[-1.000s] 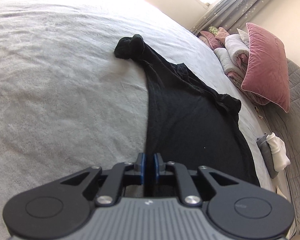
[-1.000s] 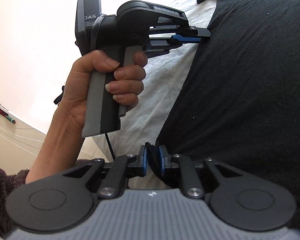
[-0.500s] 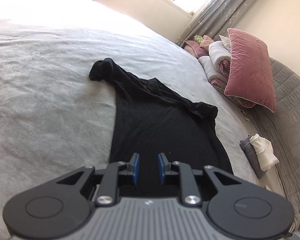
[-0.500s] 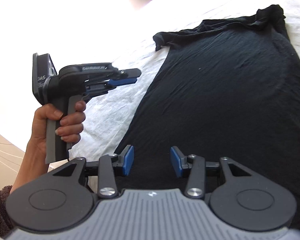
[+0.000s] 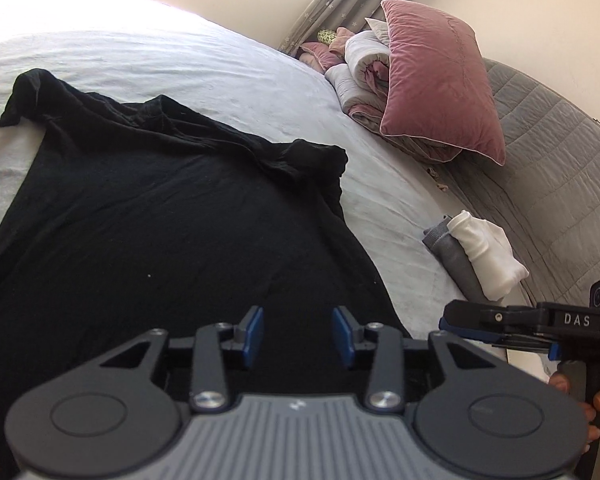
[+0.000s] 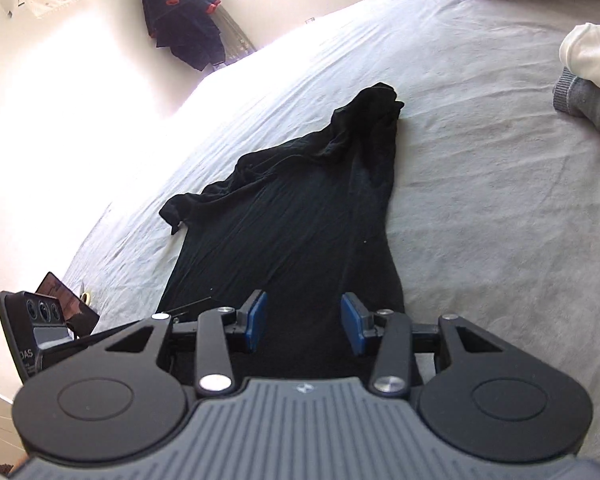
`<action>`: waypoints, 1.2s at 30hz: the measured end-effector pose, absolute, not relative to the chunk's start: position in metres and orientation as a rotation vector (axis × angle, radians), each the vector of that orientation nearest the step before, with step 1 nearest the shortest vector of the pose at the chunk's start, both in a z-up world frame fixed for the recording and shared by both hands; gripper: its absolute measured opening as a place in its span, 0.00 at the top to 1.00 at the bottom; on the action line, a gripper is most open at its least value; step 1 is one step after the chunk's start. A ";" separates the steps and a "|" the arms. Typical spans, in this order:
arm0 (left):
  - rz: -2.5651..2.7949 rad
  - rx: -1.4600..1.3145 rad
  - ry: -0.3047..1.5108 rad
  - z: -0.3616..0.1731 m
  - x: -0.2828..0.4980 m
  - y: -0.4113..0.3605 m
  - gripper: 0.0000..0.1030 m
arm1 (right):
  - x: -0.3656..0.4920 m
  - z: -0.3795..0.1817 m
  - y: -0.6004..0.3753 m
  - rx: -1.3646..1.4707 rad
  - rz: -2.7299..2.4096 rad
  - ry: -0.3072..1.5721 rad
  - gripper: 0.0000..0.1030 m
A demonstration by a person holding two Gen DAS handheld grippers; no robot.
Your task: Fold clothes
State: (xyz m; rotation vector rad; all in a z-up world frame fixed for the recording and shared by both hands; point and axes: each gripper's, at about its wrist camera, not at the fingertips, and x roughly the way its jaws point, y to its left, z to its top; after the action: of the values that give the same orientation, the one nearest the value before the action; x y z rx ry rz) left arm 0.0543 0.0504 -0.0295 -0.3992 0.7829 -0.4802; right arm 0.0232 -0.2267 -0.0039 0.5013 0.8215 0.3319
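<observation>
A black garment [image 5: 160, 240] lies spread flat on the pale bed sheet [image 5: 220, 68], its sleeves bunched at the far end. My left gripper [image 5: 298, 332] hovers over the garment's near end. Its jaws are opening, and nothing is held between the blue pads [image 5: 254, 334]. In the right wrist view the same garment [image 6: 300, 220] stretches away from my right gripper [image 6: 304, 320], which stands open and holds nothing. In the left wrist view the right gripper [image 5: 450, 320] shows side-on at the right edge, held by a hand [image 5: 596, 400].
A pink pillow [image 5: 440, 88] leans on rolled quilts [image 5: 360, 64] at the bed's far right. Folded grey and white clothes [image 5: 476, 256] lie beside a grey quilted headboard [image 5: 560, 152]. A dark robe [image 6: 184, 28] hangs on the wall. A phone [image 6: 58, 292] lies at the left.
Both grippers were shut on the garment's near hem. They have let go and opened. Both have pulled back and swung, so more of the bed and the whole garment now show.
</observation>
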 end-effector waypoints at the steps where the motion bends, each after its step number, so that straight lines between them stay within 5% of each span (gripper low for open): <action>1: -0.483 -0.396 0.784 -0.034 0.057 0.045 0.62 | 0.033 -0.010 -0.233 0.521 0.317 0.823 0.56; 13: -0.479 -0.181 0.649 -0.061 0.048 0.019 0.56 | 0.137 -0.064 -0.268 0.740 0.240 0.812 0.63; 20: -0.490 -0.187 0.647 -0.061 0.049 0.020 0.53 | 0.156 -0.071 -0.259 0.696 0.247 0.812 0.98; 33: -0.486 -0.167 0.647 -0.061 0.049 0.016 0.52 | 0.165 -0.055 -0.254 0.414 0.067 0.778 0.99; 36: -0.483 -0.160 0.648 -0.059 0.049 0.015 0.52 | 0.159 -0.051 -0.254 0.421 0.083 0.795 0.88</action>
State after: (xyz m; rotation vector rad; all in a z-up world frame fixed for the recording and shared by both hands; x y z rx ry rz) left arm 0.0489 0.0145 -0.0595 -0.1602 0.6481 -0.4826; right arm 0.1586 -0.2537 -0.0506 0.4206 0.7949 0.0831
